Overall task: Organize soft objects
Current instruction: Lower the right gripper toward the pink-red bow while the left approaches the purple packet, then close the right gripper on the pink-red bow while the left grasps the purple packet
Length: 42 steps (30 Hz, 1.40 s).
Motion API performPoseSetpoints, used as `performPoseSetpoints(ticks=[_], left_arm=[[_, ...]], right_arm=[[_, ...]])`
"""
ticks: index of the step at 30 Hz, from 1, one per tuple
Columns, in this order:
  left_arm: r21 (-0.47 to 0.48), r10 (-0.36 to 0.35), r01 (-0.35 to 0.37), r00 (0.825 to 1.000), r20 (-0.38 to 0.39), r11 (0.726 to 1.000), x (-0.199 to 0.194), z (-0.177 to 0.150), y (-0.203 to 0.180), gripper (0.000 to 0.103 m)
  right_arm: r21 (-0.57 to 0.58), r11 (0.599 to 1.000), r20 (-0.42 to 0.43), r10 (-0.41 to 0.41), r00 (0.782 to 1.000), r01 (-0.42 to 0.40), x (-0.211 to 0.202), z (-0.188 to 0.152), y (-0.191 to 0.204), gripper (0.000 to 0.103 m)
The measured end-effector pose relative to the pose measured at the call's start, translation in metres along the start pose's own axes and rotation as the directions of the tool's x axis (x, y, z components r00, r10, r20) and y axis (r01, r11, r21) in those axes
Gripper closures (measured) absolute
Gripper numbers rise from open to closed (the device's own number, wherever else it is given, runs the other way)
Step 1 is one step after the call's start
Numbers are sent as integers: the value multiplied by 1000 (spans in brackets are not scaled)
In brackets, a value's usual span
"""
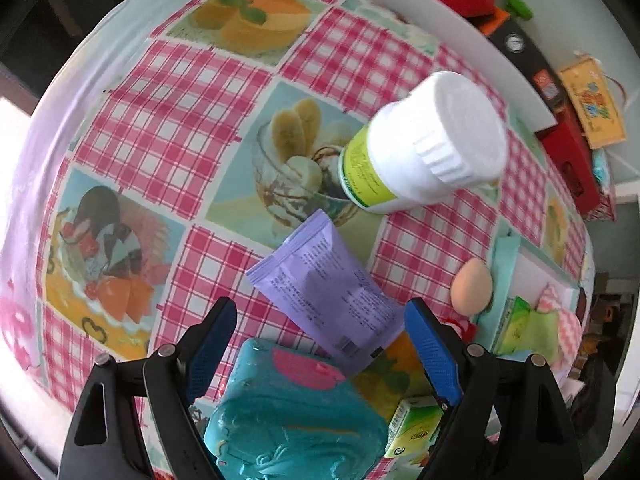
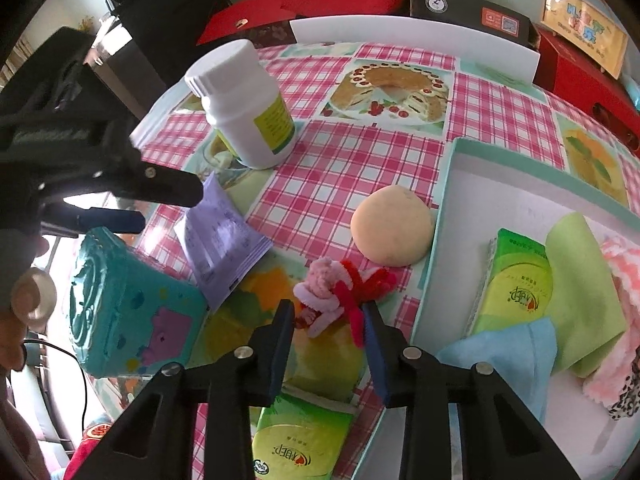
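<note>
Bottle (image 2: 244,104) blocks far side; checked cloth (image 1: 160,128) beyond clear.

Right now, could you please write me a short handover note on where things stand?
Left tool: open, over the purple sachet and teal box, holding nothing.
Right tool: jaws around the pink-and-red pipe-cleaner figure; firm grip unclear.
Done: one green tissue pack, the green cloth, blue cloth and pink cloth lie in the white tray.
Left: the figure and the second tissue pack sit on the tablecloth, as do the white bottle and egg-like ball.
</note>
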State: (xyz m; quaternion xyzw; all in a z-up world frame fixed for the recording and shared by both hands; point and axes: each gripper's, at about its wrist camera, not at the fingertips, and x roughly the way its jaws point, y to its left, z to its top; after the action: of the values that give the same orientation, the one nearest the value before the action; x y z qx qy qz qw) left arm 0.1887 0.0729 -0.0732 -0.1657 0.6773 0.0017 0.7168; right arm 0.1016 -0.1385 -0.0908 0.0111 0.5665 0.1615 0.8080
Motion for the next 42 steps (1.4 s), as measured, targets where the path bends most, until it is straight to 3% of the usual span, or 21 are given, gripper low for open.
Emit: performPoseSetpoints(ticks=[8, 10, 21, 33, 42], left_arm=[[-88, 70, -76, 995, -68, 993, 15, 29, -3, 17], [-122, 116, -123, 991, -68, 985, 17, 35, -2, 17], [-162, 210, -227, 971, -118, 960, 48, 52, -4, 17], [-134, 215, -231, 968, -128, 964, 83, 33, -25, 18], [-96, 216, -229, 968, -129, 969, 95, 25, -52, 27]], right_arm=[[15, 1000, 22, 17, 1000, -17, -6, 0, -1, 67], [26, 999, 27, 25, 999, -25, -8, 1, -4, 67], [65, 996, 69, 51, 996, -56, -23, 5, -15, 67], [74, 995, 102, 59, 993, -67, -35, 8, -18, 67], [72, 995, 110, 58, 992, -67, -39, 7, -17, 67]])
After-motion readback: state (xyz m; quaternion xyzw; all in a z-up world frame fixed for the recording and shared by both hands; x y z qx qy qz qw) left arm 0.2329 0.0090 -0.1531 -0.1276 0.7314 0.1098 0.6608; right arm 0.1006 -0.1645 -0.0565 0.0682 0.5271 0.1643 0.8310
